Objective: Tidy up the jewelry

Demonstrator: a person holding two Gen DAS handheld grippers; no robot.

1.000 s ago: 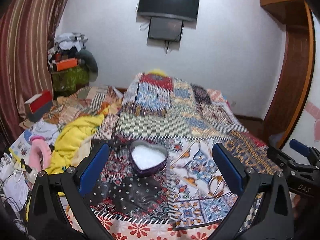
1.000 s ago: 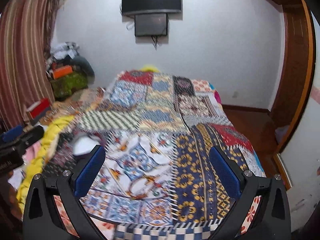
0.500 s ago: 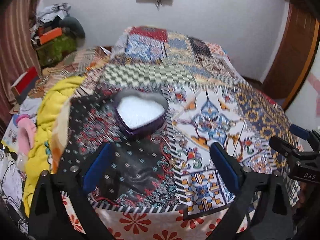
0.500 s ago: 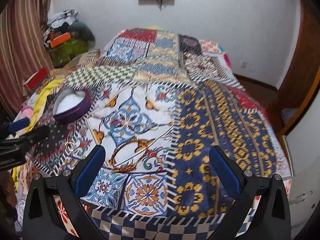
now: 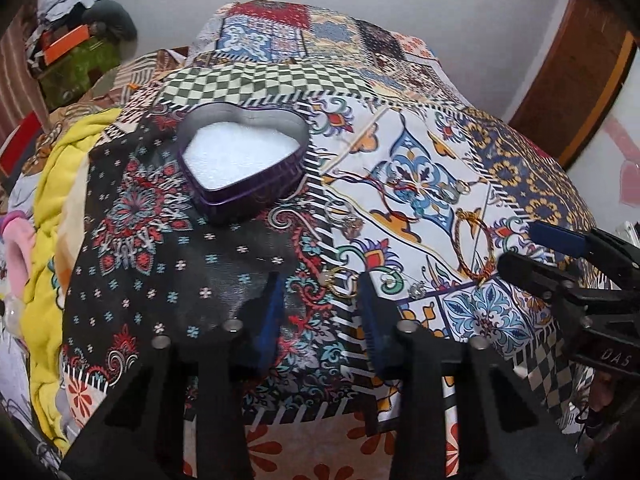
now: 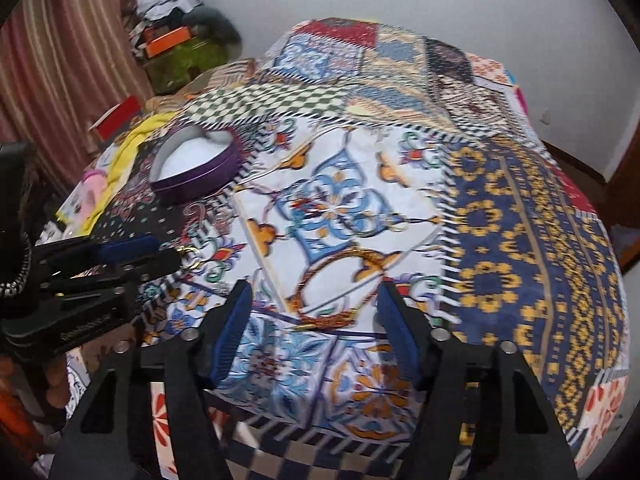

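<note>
A purple heart-shaped tin (image 5: 240, 160) with white padding stands open on the patchwork bedspread (image 5: 400, 92). Loose jewelry lies to its right: a stone ring (image 5: 347, 221), a small gold ring (image 5: 340, 282), a gold bangle (image 5: 474, 245) and a tiny sparkly piece (image 5: 418, 289). My left gripper (image 5: 322, 294) hangs low and open, with the gold ring just ahead of its blue fingertips. In the right wrist view, the right gripper (image 6: 314, 300) is open with the bangle (image 6: 340, 280) lying between and ahead of its fingers. The tin (image 6: 196, 168) sits far left there.
A yellow blanket (image 5: 60, 208) and pink item (image 5: 16, 248) lie left of the bed. Clutter (image 6: 180, 40) is piled by the striped curtain (image 6: 60, 60). A wooden door frame (image 5: 572, 76) is at the right. The bed's front edge lies right under both grippers.
Both grippers came down and forward over the bed's near end. Their jaws have narrowed from wide open, and the jewelry pieces now show close ahead.
</note>
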